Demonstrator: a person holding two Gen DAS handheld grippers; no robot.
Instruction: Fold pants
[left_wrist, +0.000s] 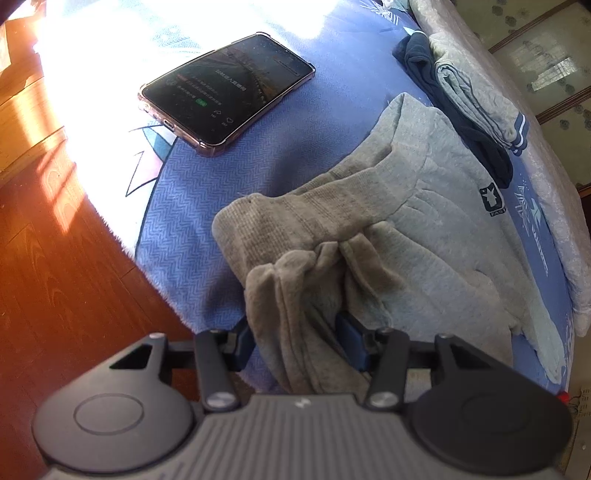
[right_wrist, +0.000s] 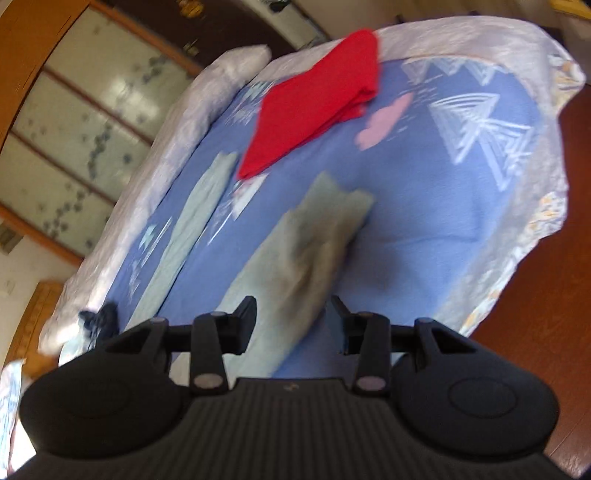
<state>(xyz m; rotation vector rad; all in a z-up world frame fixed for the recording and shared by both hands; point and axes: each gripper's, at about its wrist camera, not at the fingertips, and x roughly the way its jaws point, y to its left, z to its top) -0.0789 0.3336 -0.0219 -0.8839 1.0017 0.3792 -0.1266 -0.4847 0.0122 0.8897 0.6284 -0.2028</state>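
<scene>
My left gripper (left_wrist: 295, 325) has a bunched wad of the grey pants (left_wrist: 424, 236) between its jaws, at the waistband end; cloth fills the gap and looks clamped, so I read it as gripping. My right gripper (right_wrist: 291, 314) has a leg end of the same pants (right_wrist: 314, 236) running up between its jaws. That view is motion-blurred and I can't tell whether the pads actually press on it.

The pants lie on the blue bedsheet (left_wrist: 207, 229), near the bed edge on the left side. Waistband rumpled and partly turned over, body spread loosely, logo patch (left_wrist: 489, 201) showing. In the right view a second pale strip, likely the other leg, lies apart from the held one.

Progress, my judgement: early. No clean fold is visible yet; the legs still need bringing together, then folding lengthwise.

Around it: phone (left_wrist: 227, 96) on the sheet, folded grey and navy clothes (left_wrist: 476, 107) beyond, red garment (right_wrist: 317, 103) at the far end.
</scene>
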